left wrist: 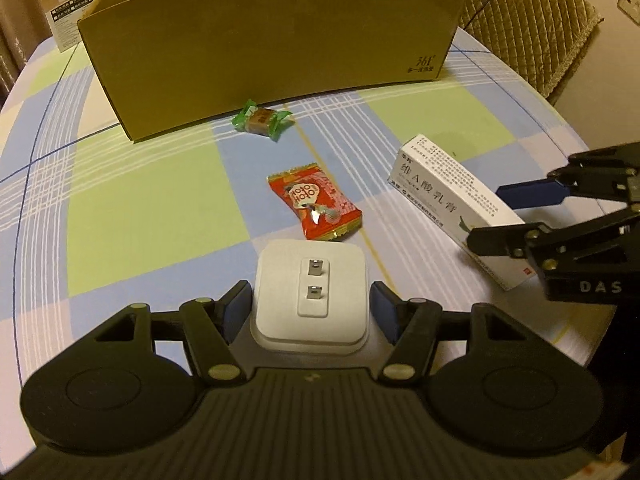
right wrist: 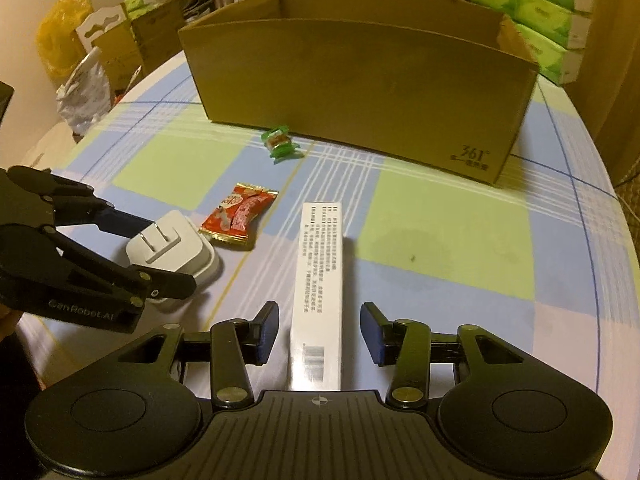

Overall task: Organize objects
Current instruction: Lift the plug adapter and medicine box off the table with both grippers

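**Status: Two Hand-Held Grippers at Worktop, One Item Each Between the Jaws**

The left hand-held gripper [left wrist: 310, 304] straddles a white plug adapter [left wrist: 311, 294] that sits prongs-up on the worktop [left wrist: 152, 200]. Its blue pads stand just beside the adapter's sides; whether they press on it cannot be told.

The right hand-held gripper [right wrist: 319, 330] is released. A long white medicine box [right wrist: 319, 280] lies flat on the worktop between its jaws, with a visible gap on each side.

A red snack packet [left wrist: 316, 206] lies just beyond the adapter, near the centre of the checked tablecloth. A green-wrapped candy [left wrist: 262, 119] lies farther on, just in front of the cardboard box [left wrist: 260, 60]. The cardboard box stands open-topped at the far side of the worktop. Green tissue packs [right wrist: 540, 8] are stacked behind it.
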The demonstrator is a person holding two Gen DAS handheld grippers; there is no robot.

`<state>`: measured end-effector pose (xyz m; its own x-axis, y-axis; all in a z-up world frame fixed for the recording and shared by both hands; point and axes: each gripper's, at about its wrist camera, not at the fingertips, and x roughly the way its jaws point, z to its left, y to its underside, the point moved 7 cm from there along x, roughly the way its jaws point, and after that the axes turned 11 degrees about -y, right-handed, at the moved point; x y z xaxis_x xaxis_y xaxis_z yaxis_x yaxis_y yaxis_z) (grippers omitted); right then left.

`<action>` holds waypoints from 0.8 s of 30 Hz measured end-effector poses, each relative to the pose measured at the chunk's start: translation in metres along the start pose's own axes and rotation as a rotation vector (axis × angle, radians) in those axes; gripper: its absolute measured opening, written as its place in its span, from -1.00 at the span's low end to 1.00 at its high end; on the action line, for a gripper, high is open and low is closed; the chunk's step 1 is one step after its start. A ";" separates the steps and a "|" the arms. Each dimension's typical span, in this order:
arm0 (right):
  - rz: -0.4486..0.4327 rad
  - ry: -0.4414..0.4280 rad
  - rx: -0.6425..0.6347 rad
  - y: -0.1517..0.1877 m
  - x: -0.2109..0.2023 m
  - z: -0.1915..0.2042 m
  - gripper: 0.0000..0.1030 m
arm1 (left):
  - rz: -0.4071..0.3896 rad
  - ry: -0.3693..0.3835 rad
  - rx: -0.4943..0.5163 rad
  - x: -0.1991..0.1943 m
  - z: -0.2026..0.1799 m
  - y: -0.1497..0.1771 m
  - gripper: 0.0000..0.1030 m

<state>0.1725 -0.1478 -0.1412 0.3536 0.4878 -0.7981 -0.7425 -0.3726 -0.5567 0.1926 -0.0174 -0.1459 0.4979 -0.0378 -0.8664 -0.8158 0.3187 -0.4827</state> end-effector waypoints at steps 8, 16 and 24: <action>0.006 0.033 -0.015 -0.003 0.018 -0.005 -0.18 | -0.004 -0.012 -0.005 0.004 -0.002 -0.001 0.18; 0.015 0.046 -0.028 -0.002 0.024 -0.004 -0.28 | -0.003 -0.007 -0.016 0.008 0.001 -0.004 0.18; 0.017 0.064 -0.043 -0.002 0.022 -0.001 -0.55 | -0.001 -0.040 -0.006 0.006 -0.003 -0.004 0.17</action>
<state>0.1823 -0.1376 -0.1579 0.3774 0.4302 -0.8201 -0.7245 -0.4144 -0.5508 0.1979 -0.0213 -0.1499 0.5096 -0.0001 -0.8604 -0.8172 0.3129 -0.4840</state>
